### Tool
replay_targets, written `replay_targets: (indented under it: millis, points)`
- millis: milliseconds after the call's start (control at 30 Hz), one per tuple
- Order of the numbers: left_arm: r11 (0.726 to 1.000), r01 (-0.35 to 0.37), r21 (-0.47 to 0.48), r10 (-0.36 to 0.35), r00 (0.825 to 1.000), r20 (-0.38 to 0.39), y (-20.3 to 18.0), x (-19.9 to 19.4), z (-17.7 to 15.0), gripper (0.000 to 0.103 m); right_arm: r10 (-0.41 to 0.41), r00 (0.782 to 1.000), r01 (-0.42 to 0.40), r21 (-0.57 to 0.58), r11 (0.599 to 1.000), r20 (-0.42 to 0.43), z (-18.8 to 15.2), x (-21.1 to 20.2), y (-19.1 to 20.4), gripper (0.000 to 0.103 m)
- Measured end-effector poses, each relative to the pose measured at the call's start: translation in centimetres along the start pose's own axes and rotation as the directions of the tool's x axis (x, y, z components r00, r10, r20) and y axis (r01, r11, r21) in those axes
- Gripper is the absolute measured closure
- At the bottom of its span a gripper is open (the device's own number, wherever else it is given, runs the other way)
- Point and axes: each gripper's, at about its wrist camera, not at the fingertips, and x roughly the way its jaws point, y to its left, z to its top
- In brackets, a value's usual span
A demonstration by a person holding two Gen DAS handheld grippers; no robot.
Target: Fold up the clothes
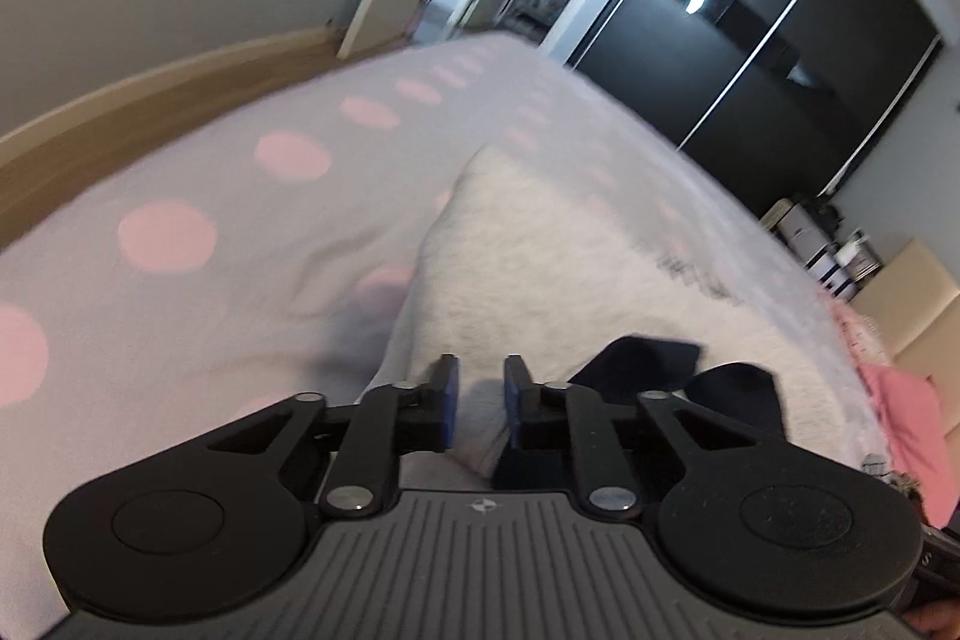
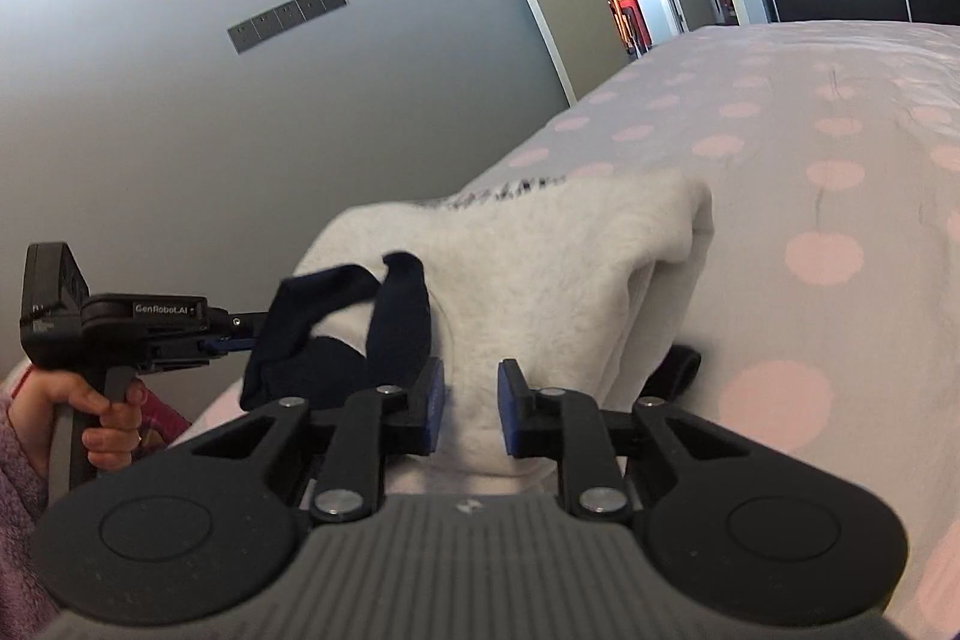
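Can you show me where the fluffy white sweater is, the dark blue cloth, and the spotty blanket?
white sweater (image 2: pixel 540 244), right wrist view, on the middle of its folded body.
dark blue cloth (image 2: pixel 399 322), right wrist view, on the strip lying over the sweater.
spotty blanket (image 2: pixel 840 148), right wrist view, on a bare stretch.
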Motion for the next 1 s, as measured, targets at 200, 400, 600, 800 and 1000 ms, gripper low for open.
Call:
replay_targets:
  millis: [200,400,600,800,1000]
  points:
    - [1.000,-0.021,-0.015,0.021,1.000,-0.017,0.6,0.9,-0.7,0.095,-0.022,1.000,0.022,-0.071,0.997,-0.007,-1.8,1.2,-0.2,0.083]
    - [0.997,-0.080,0.022,0.079,0.997,0.027,-1.1,-0.8,-0.8,0.096,0.005,1.000,-0.006,-0.045,0.999,-0.027,-0.7,0.4,-0.6,0.082]
    - [0.984,-0.120,0.130,0.105,0.988,0.115,-5.1,-5.7,-2.2,0.095,0.039,0.999,-0.035,-0.180,0.983,0.019,0.6,-5.7,-0.1,0.063]
    - [0.963,-0.060,0.264,0.020,0.988,0.151,-12.1,-11.0,-4.0,0.078,0.011,0.999,0.003,-0.286,0.958,0.046,1.2,-13.5,-0.2,0.049]
    - [0.919,0.032,0.393,-0.111,0.978,0.179,-21.7,-15.8,-4.5,0.052,-0.067,0.996,0.086,-0.354,0.931,0.066,0.5,-21.6,0.0,0.032]
